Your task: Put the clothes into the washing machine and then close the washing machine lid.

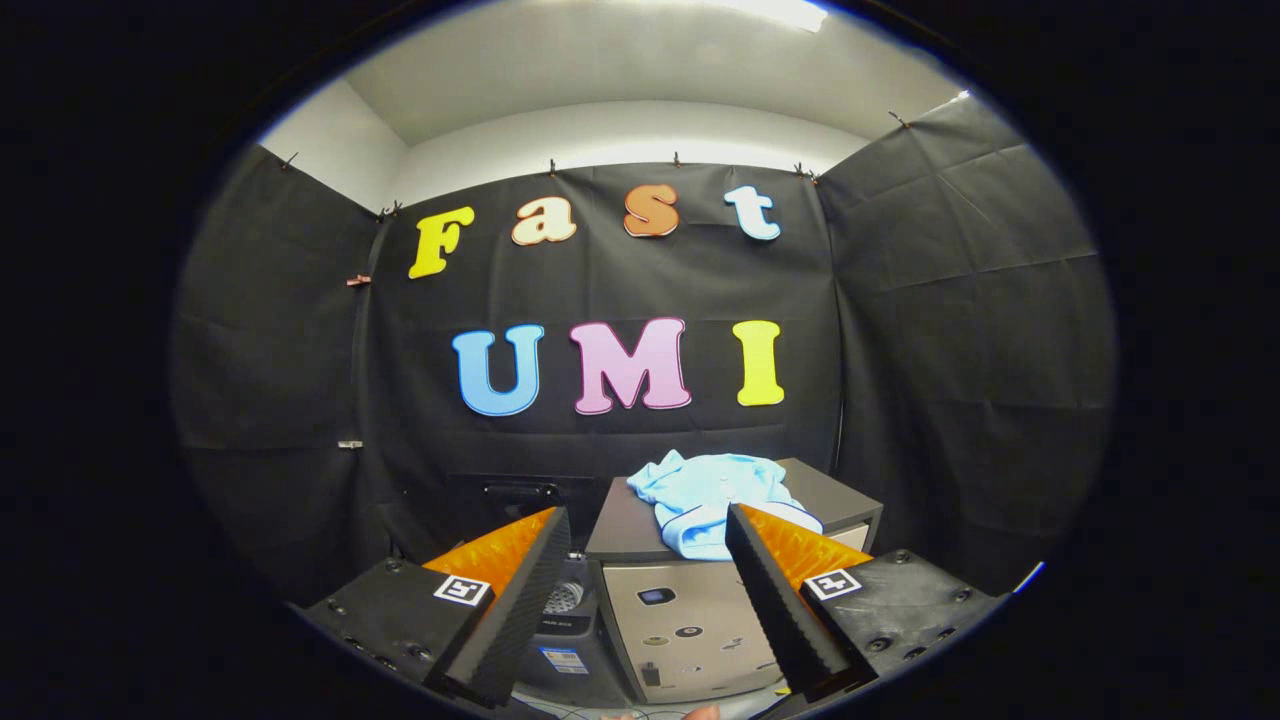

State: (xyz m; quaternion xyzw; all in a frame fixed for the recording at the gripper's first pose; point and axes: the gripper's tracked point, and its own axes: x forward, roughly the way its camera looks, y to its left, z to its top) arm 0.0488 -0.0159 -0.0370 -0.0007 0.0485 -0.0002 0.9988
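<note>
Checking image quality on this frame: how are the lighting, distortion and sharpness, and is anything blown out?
Gripper view: strong fisheye bending of the booth walls and ceiling line; the ceiling light is blown out. The light blue garment on the cabinet is evenly lit and fairly sharp. The open tongs look sharp, nothing between them.

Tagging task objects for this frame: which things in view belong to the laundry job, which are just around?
Job:
- light blue garment, on the cabinet top
- washing machine, low beside the cabinet
- gripper, open

Just around:
- grey cabinet
- cables on the floor
</note>
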